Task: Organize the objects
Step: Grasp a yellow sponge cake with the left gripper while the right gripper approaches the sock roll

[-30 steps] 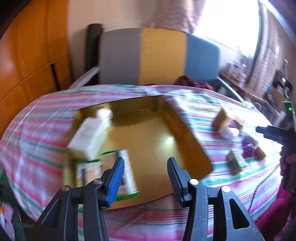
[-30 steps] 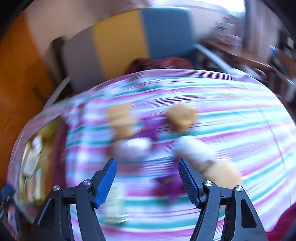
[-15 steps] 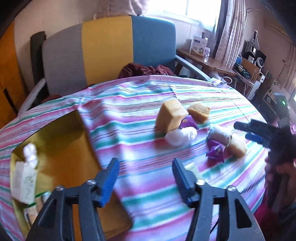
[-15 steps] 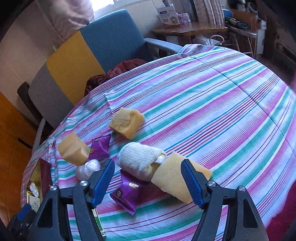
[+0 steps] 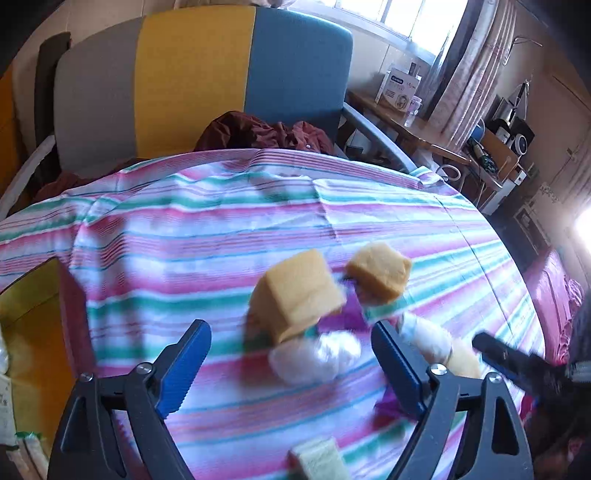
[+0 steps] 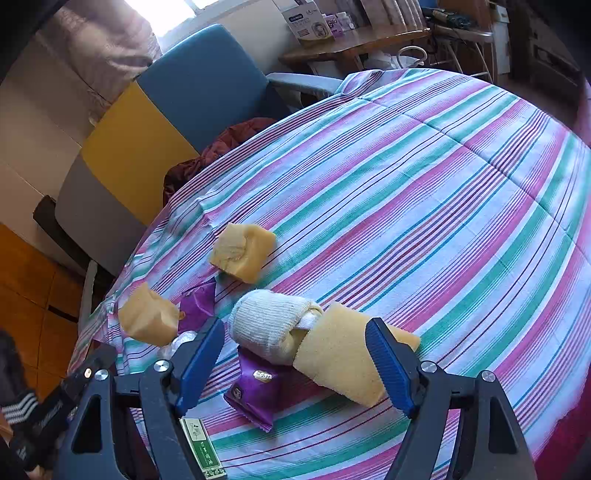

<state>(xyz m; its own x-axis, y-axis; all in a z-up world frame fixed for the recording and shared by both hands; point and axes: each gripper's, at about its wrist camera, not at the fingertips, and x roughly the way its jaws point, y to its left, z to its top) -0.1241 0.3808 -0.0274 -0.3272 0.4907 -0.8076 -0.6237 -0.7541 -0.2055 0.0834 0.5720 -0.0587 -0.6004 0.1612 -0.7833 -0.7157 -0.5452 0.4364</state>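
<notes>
Both grippers have just been opening and hold nothing: the left gripper (image 5: pixel 291 358) gapes over a blurry white lump (image 5: pixel 314 360), the right gripper (image 6: pixel 295 362) half hides the rolled sock (image 6: pixel 269 325) on the striped cloth (image 6: pixel 443 184).

Grey-yellow-blue armchair (image 5: pixel 199 74) behind striped tablecloth (image 6: pixel 424 192), sunlit curtained window (image 5: pixel 399 22).

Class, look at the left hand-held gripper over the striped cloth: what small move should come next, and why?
Probably lower the left hand-held gripper onto the clear plastic bundle. Its jaws have just been opening, stand wide and empty, and the bundle lies between them.
</notes>
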